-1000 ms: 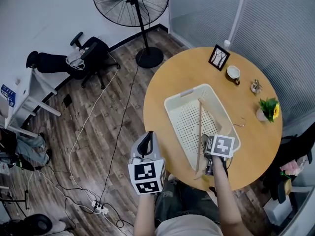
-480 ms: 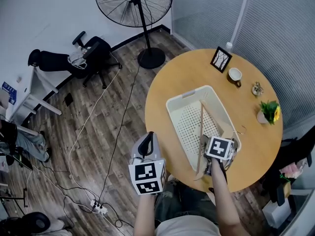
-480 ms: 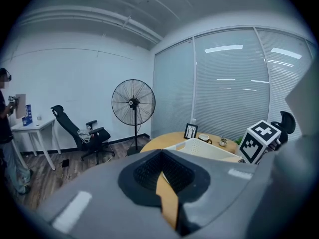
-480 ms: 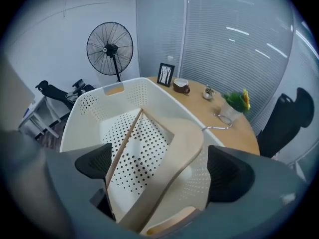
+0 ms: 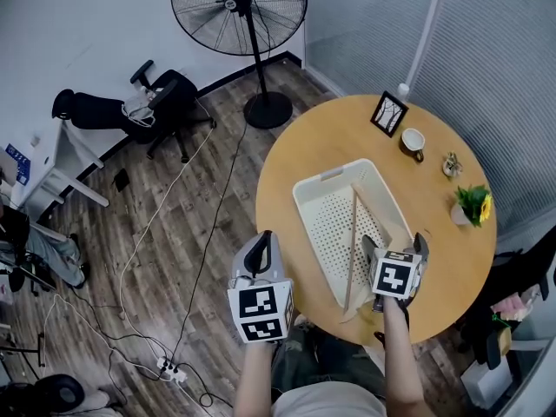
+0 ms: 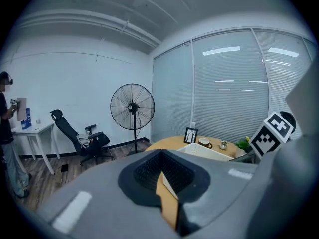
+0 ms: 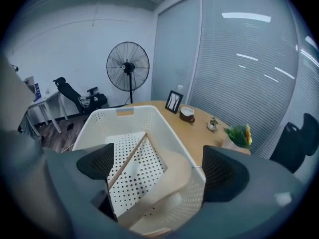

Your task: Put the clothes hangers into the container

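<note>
A white perforated basket [image 5: 306,191] stands on the round wooden table [image 5: 300,146]. One wooden clothes hanger [image 5: 352,248] lies inside it, its straight bar running down the basket floor and its curved shoulder [image 7: 172,183] leaning on the near rim [image 7: 202,180]. My right gripper [image 5: 393,245] hovers at the basket's near right corner, open, its pads [image 7: 97,164] on either side of the hanger's shoulder without touching it. My left gripper [image 5: 260,248] is off the table to the left, over the floor, shut and empty [image 6: 162,176].
Along the table's far right side are a framed picture [image 5: 387,113], a cup [image 5: 412,140], a small ornament [image 5: 451,164] and a potted yellow flower [image 5: 473,205]. On the wooden floor stand a fan [image 5: 241,11] and an office chair [image 5: 161,102], with cables trailing across it.
My right gripper has opened and let go of the hanger, which now rests in the basket. The gripper drew back slightly toward me. The left gripper has not moved.
</note>
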